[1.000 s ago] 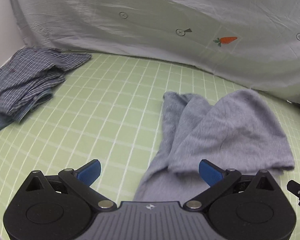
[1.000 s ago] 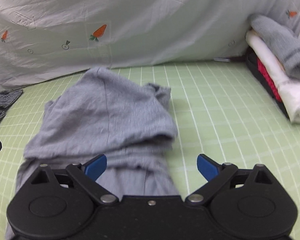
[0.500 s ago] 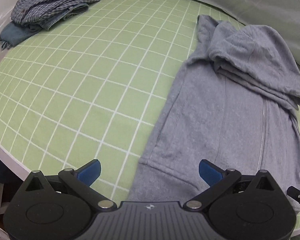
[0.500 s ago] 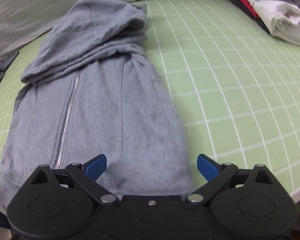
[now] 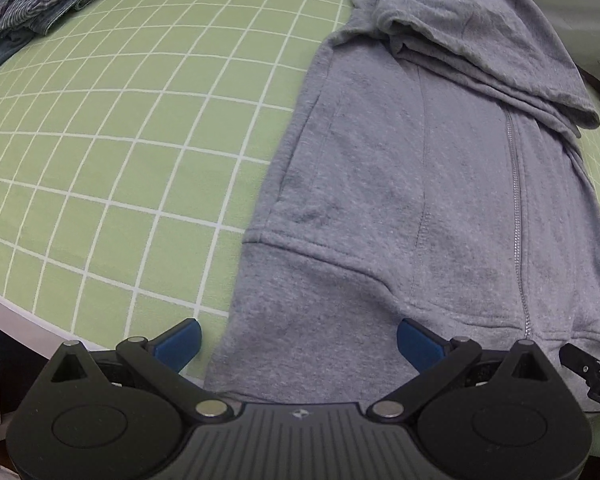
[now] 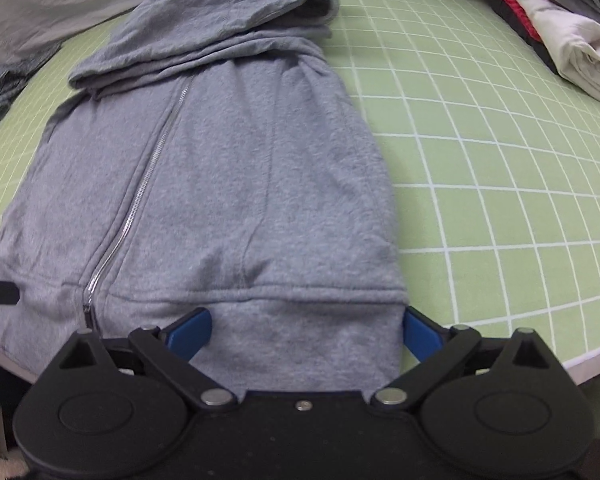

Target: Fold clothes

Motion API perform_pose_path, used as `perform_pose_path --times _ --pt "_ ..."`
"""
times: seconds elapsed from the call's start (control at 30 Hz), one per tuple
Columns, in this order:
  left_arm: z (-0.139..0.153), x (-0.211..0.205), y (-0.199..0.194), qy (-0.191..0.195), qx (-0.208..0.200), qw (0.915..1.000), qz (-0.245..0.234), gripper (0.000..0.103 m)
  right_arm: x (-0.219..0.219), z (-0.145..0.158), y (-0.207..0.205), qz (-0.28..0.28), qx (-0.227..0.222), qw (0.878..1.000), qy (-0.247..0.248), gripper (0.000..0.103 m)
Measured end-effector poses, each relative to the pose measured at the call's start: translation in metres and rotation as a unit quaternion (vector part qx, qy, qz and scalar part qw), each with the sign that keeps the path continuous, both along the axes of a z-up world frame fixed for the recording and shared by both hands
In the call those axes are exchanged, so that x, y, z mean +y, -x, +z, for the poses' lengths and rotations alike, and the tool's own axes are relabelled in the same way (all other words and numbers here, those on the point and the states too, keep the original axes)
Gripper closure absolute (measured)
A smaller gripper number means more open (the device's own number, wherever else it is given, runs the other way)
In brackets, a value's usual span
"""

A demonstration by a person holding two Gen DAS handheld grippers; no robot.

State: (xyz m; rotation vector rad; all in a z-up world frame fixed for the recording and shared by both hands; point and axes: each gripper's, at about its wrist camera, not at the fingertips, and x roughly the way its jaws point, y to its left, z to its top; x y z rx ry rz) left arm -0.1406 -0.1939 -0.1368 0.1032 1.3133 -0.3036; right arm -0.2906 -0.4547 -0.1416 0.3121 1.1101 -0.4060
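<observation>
a grey zip-up hoodie (image 5: 432, 184) lies flat on the green grid mat (image 5: 112, 132), front side up, hem toward both grippers, hood (image 5: 480, 36) folded down over the chest at the far end. the sleeves look tucked in, so the body makes a long narrow panel.

left gripper (image 5: 298, 338) sits low at the near edge of the mat, jaws spread wide, nothing between them but the hem band. its left blue pad (image 5: 180, 340) is over bare mat just outside the hoodie's left edge, its right blue pad (image 5: 416, 344) is over the hem band, short of the zipper (image 5: 514, 208). whether the pads touch the cloth, can't tell. the tip of the other gripper pokes in at the far right of this view.

right gripper (image 6: 306, 336) is also released, jaws wide, straddling the right part of the hem. left blue pad (image 6: 190, 332) is over the hem band just right of the zipper's bottom end (image 6: 88, 312), right blue pad (image 6: 418, 338) sits right at the hoodie's right edge where cloth meets mat. contact there is not clear either.

ahead and to the left of the left gripper, a crumpled striped shirt (image 5: 48, 4) rests at the far corner of the mat, well apart from the hoodie. ahead and to the right of the right gripper, a stack of folded clothes (image 6: 560, 20) sits at the far right, white fabric (image 6: 580, 52) showing with something red and grey in the pile. a pale grey sheet (image 6: 60, 4) hangs behind the hood.
</observation>
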Motion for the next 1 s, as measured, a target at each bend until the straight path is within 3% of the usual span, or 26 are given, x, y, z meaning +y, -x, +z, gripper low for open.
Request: perform_pose_path --times 0.07,0.13,0.2,0.27,0.3,0.4,0.53,0.67,0.9,1.0 --pt "0.003 -0.001 0.003 -0.012 -0.013 0.9998 -0.006 0.016 0.004 0.004 0.001 0.018 -0.006 1.000 0.005 0.021" --pt "0.006 -0.002 0.004 -0.016 -0.024 0.9995 -0.013 0.037 0.007 0.008 0.001 0.034 -0.015 0.999 0.003 0.043" --pt "0.010 -0.003 0.004 -0.002 -0.027 0.9992 -0.028 0.051 0.008 0.012 -0.001 0.044 -0.025 0.999 -0.011 0.076" --pt "0.012 -0.003 0.003 0.027 -0.018 0.9989 -0.034 0.069 0.006 0.012 -0.004 0.047 -0.033 0.998 -0.031 0.087" --pt "0.013 -0.002 0.001 0.035 -0.015 0.9988 -0.033 0.083 0.005 0.013 -0.005 0.046 -0.035 0.998 -0.036 0.089" --pt "0.023 -0.002 -0.008 0.074 -0.014 0.9971 -0.014 0.089 0.000 0.022 -0.005 0.036 -0.055 0.997 -0.048 0.090" --pt "0.043 -0.004 -0.025 0.127 -0.028 0.9914 0.010 0.090 -0.021 0.046 -0.011 0.016 -0.108 0.991 -0.076 0.090" --pt "0.072 -0.014 -0.051 0.149 -0.067 0.9865 0.010 0.090 -0.052 0.075 -0.034 -0.016 -0.177 0.978 -0.107 0.091" --pt "0.134 -0.036 -0.114 0.191 -0.154 0.9693 0.016 0.090 -0.086 0.120 -0.098 -0.019 -0.254 0.965 -0.065 0.092" --pt "0.145 -0.048 -0.137 0.198 -0.170 0.9652 0.016 0.090 -0.099 0.125 -0.122 -0.024 -0.266 0.963 -0.049 0.091"
